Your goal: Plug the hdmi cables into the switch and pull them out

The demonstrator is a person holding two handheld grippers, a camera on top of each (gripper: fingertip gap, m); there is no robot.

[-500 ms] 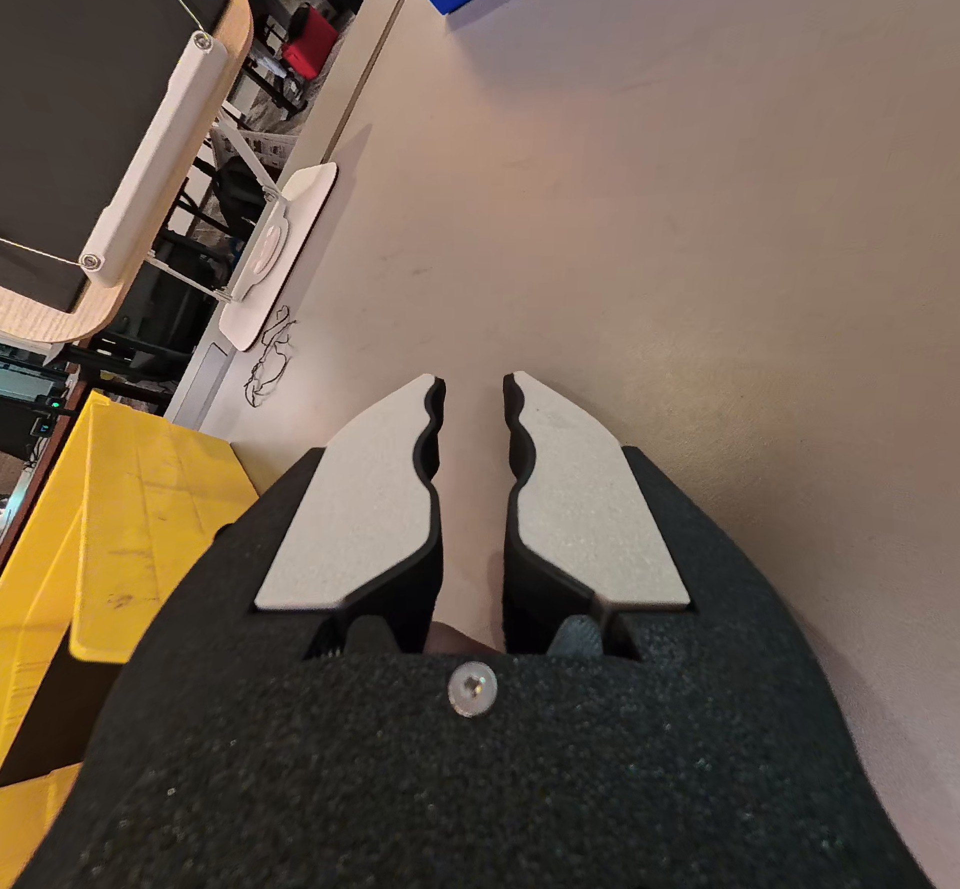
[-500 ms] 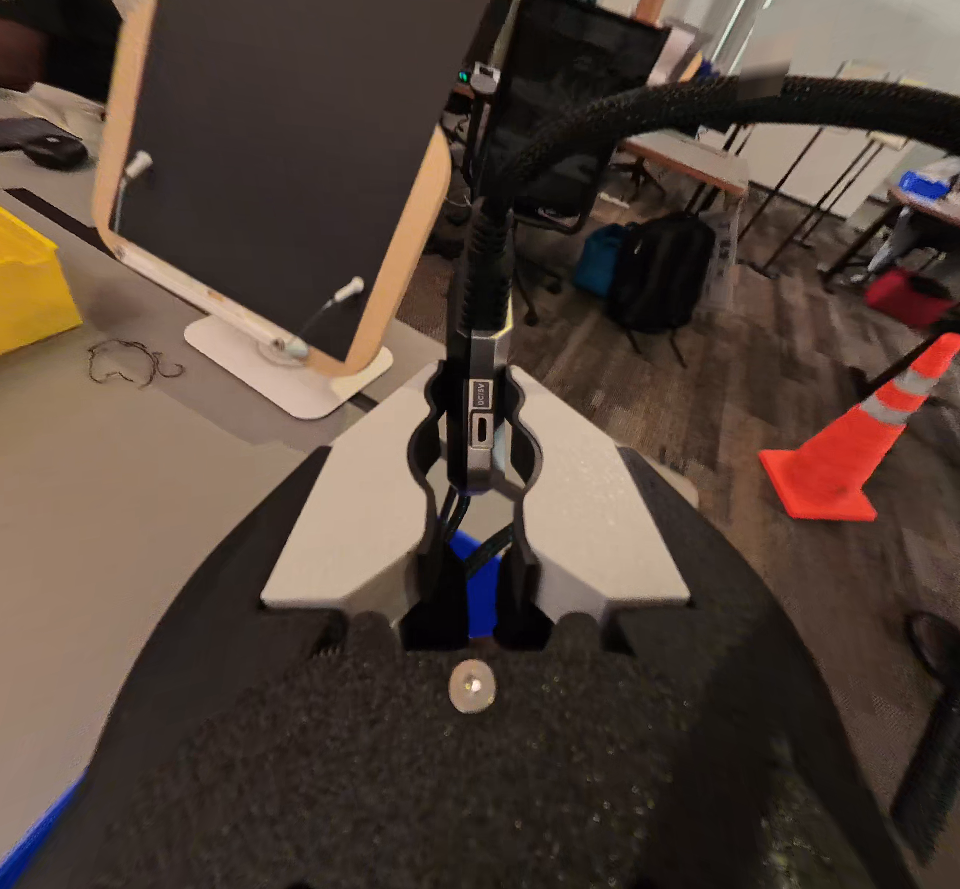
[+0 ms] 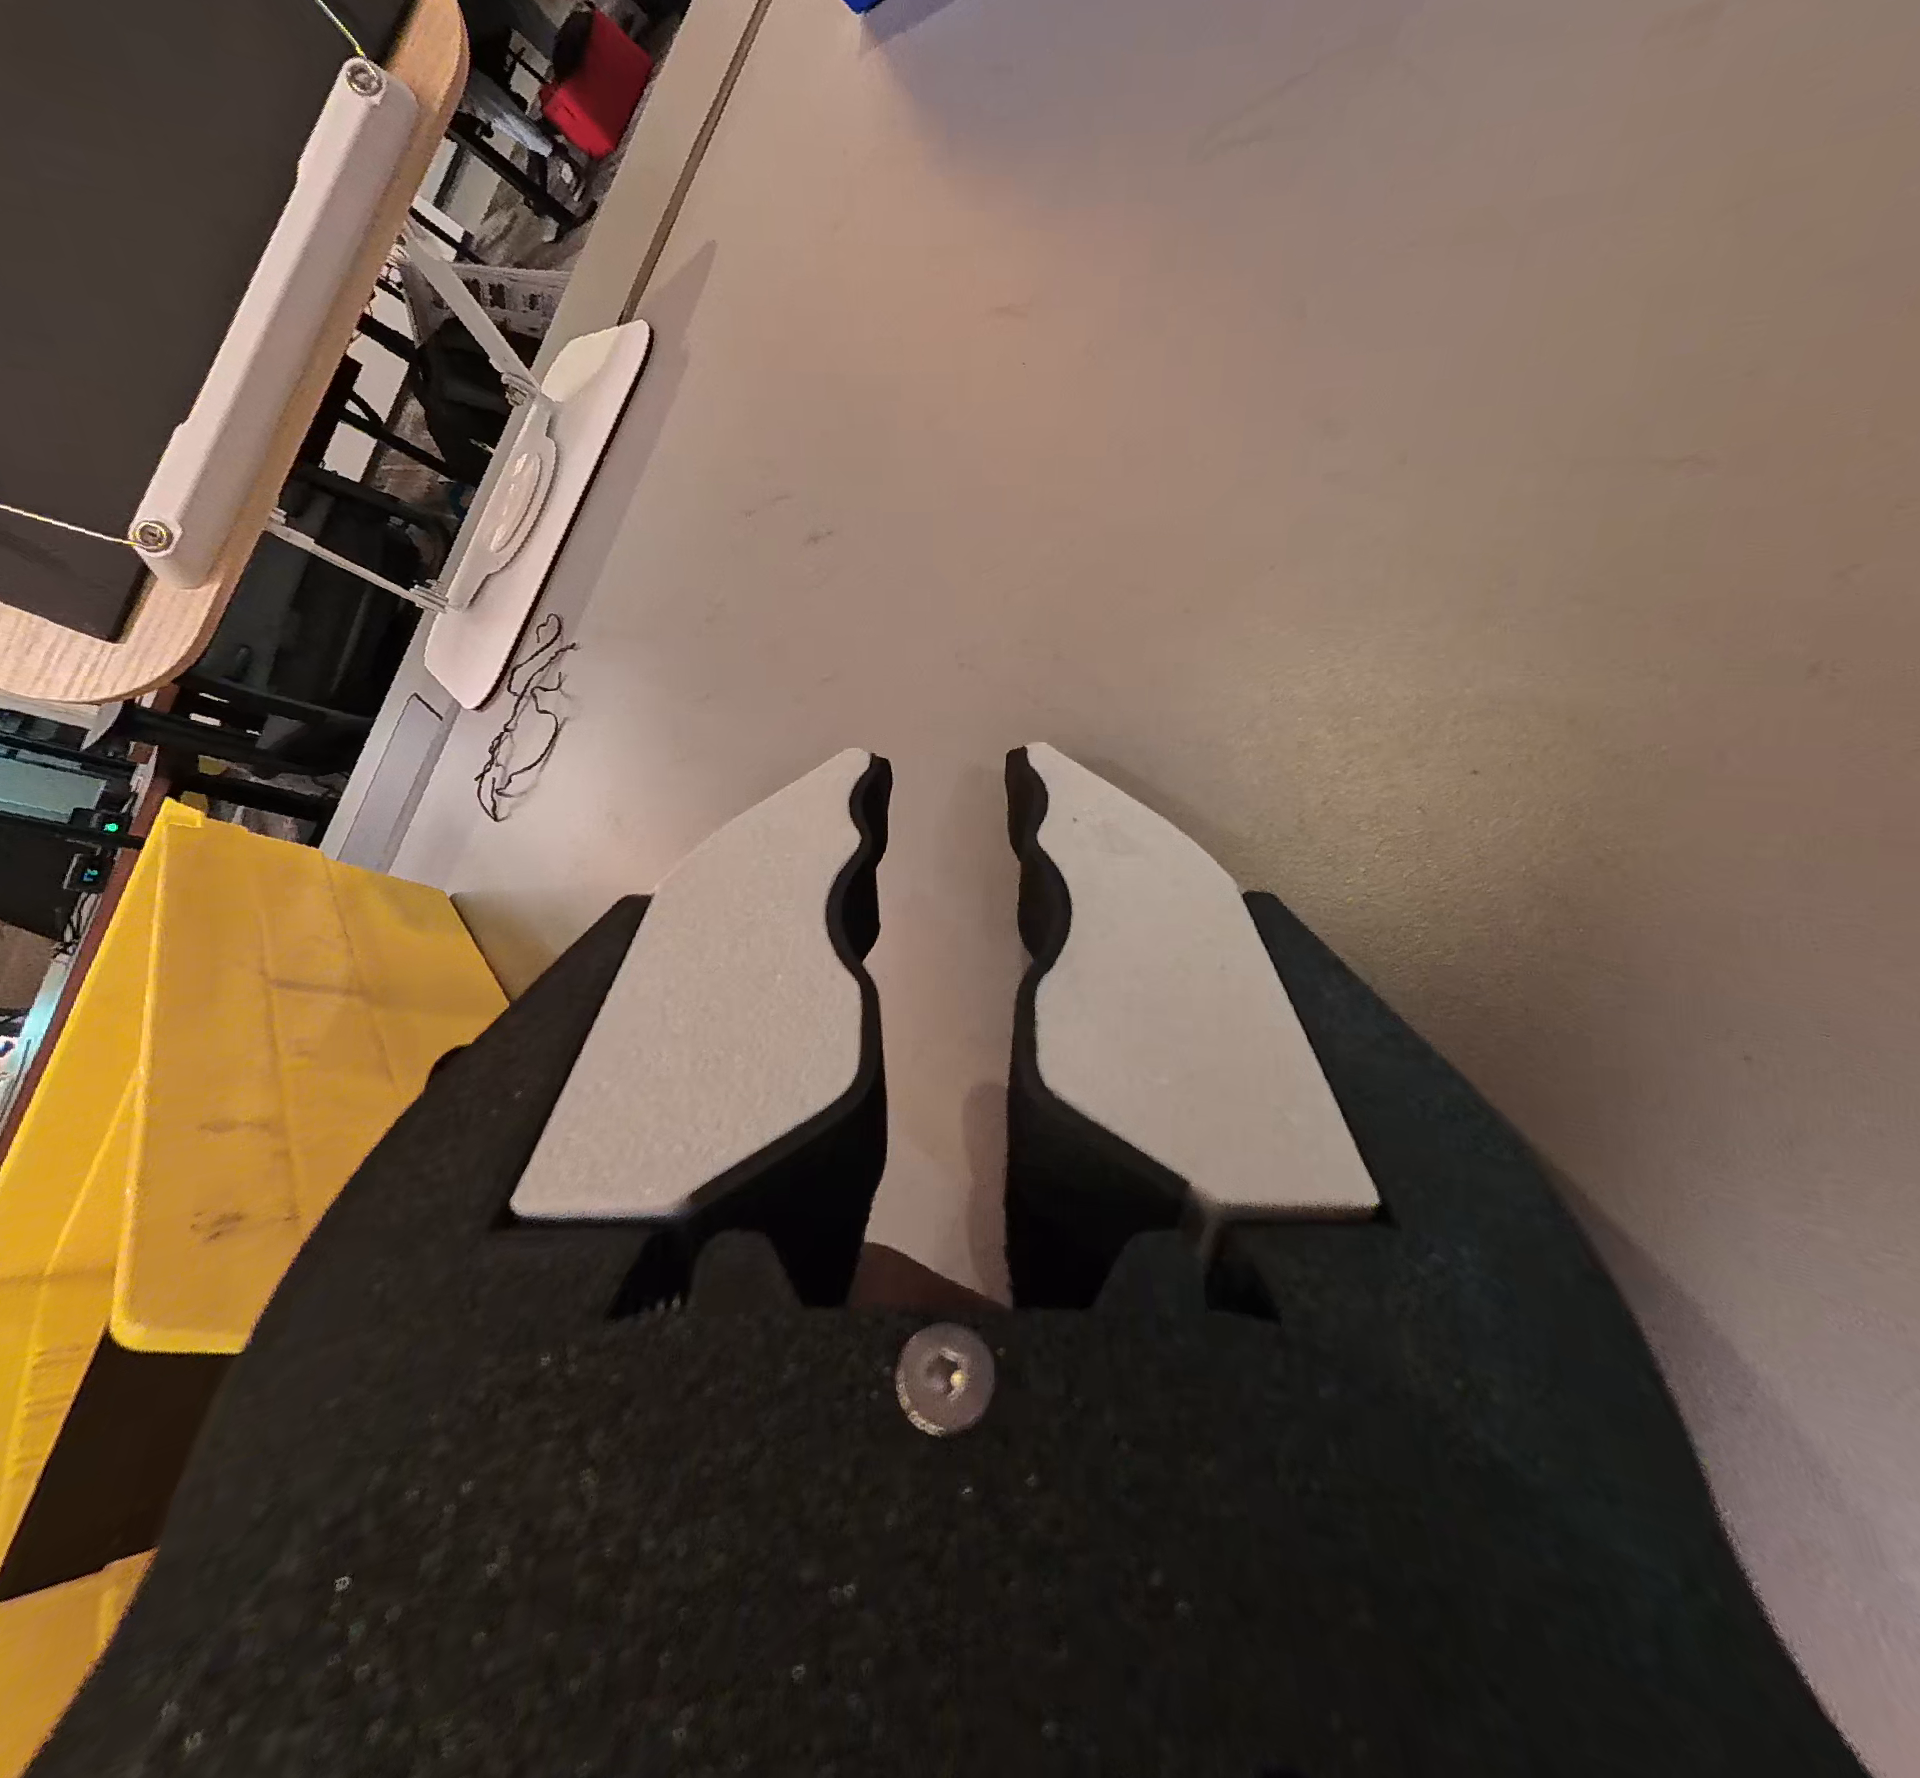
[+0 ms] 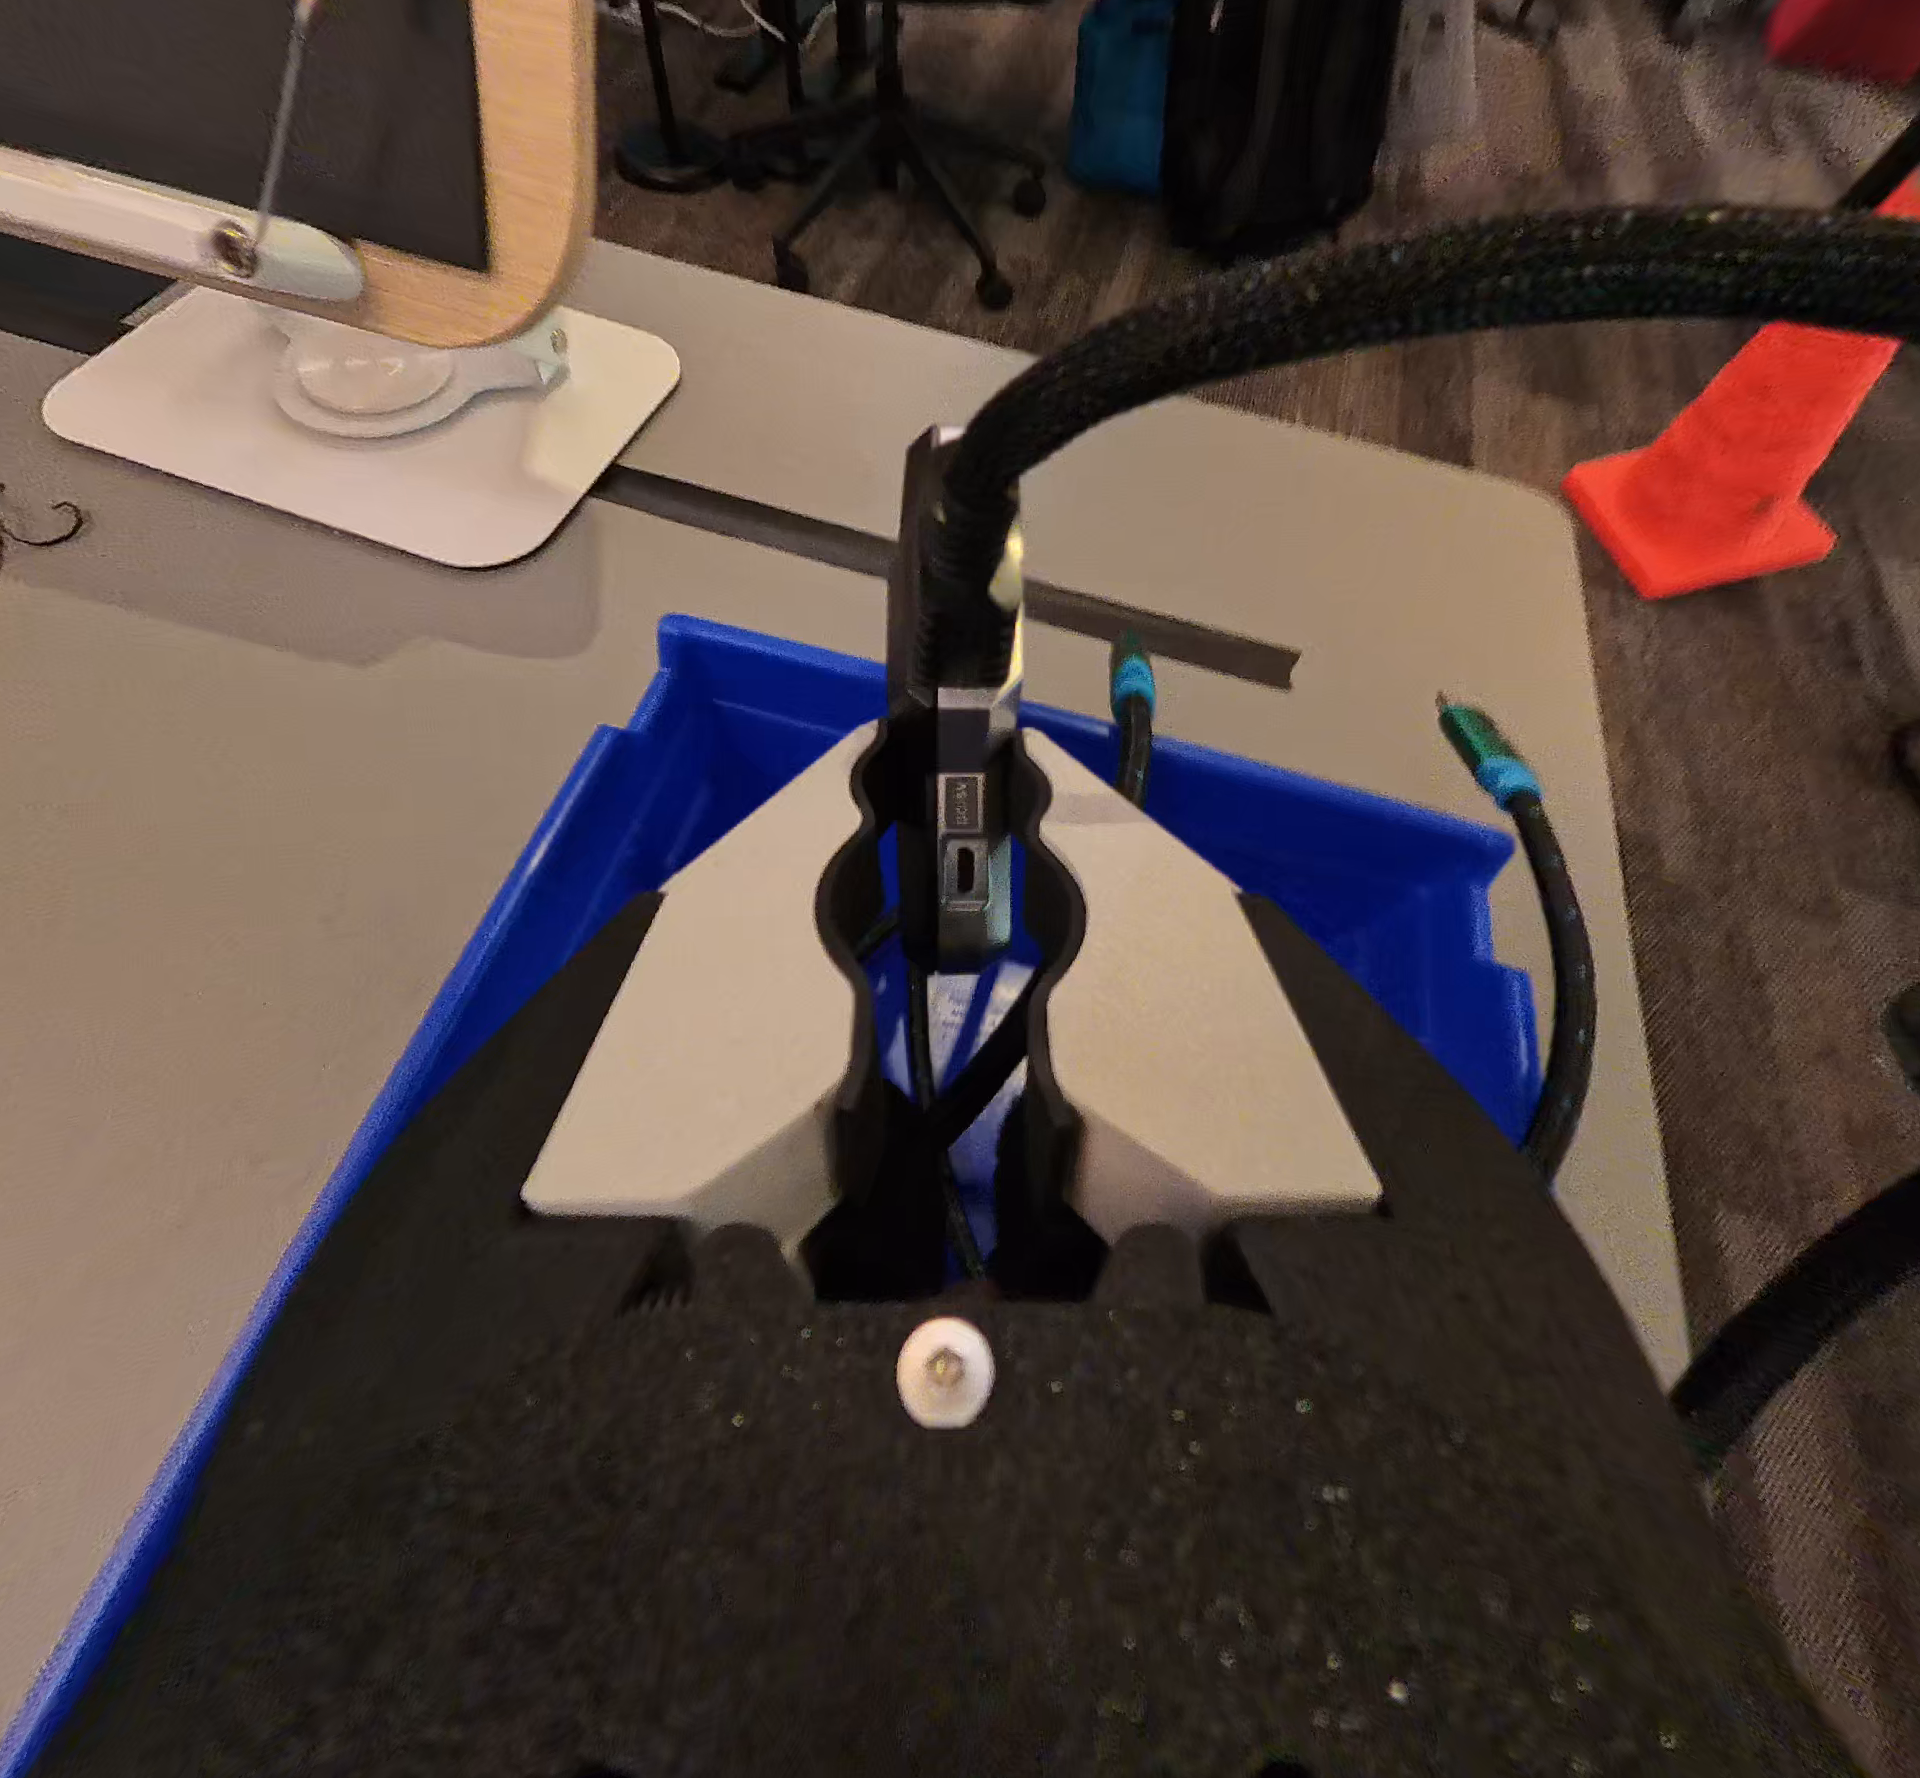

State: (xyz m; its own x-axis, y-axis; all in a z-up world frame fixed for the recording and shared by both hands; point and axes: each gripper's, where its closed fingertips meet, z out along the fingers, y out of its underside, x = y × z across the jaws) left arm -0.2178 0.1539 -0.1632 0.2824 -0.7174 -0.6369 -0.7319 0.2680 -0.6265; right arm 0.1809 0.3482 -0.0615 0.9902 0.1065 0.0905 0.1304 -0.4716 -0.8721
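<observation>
The right gripper (image 4: 951, 835) clamps the switch (image 4: 961, 855) upright above the blue bin (image 4: 1340, 855), a braided cable (image 4: 1351, 294) arching off its top. The left gripper (image 3: 948, 772) hangs open and empty over the bare worktop (image 3: 1351, 481). Farther off, two loose HDMI plugs (image 4: 1130, 684) poke past the bin's far wall.

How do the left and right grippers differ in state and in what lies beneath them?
The left gripper is open and empty; the right gripper is shut on the switch, with a braided cable plugged in. The left hangs over bare table; the right over a blue bin. Both have grey fingers.
</observation>
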